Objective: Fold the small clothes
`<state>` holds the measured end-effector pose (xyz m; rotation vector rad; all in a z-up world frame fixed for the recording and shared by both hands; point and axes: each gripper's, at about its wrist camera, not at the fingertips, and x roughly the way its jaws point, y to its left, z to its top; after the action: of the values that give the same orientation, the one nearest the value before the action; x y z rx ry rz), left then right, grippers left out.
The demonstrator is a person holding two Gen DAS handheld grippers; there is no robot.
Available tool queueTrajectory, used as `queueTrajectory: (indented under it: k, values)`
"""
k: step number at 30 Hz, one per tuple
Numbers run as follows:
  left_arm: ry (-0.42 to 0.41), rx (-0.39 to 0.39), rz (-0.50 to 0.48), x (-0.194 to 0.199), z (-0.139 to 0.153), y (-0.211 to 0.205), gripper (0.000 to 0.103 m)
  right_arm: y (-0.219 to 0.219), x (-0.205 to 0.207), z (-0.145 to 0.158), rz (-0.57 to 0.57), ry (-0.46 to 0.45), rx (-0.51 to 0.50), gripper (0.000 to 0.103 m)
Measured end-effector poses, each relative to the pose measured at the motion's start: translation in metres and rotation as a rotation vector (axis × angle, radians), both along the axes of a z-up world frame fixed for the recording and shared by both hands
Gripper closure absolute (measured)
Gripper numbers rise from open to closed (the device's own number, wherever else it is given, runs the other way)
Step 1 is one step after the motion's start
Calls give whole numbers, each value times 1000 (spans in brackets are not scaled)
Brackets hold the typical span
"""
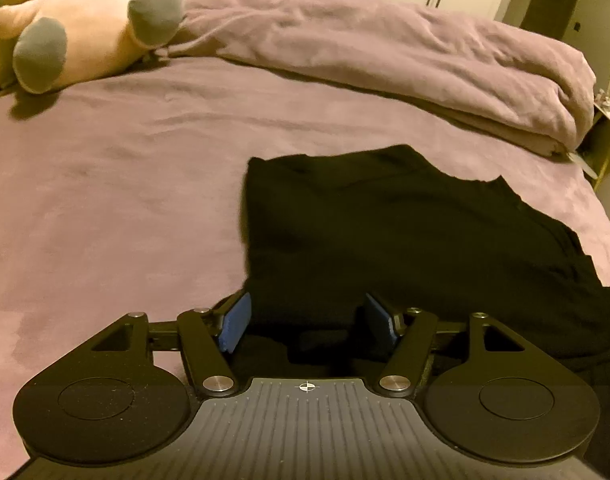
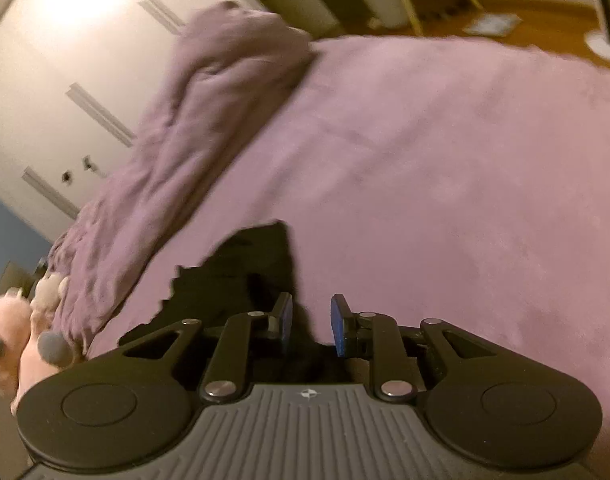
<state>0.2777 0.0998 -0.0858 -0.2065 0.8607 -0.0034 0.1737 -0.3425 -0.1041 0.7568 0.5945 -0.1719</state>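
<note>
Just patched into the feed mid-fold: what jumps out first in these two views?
The black garment stands out, lying on the purple bed cover right ahead of the open left gripper. Next, a pink plush toy with grey feet lies at the far left of the bed, beside a rumpled purple blanket.

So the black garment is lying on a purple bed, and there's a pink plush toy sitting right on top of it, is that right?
Not quite. The black garment does lie on the purple bed, but the pink plush toy lies apart from it, farther up the bed beside the bunched duvet. The left wrist view shows this.
</note>
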Motion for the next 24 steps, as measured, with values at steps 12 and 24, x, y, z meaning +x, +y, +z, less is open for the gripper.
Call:
queueTrajectory:
  k: [12, 24]
  values:
    - [6, 140, -74, -8, -14, -11, 29, 58, 40, -12, 284, 107, -303, 95]
    - [64, 98, -49, -156, 1, 38, 25, 53, -103, 23, 399, 162, -229, 56]
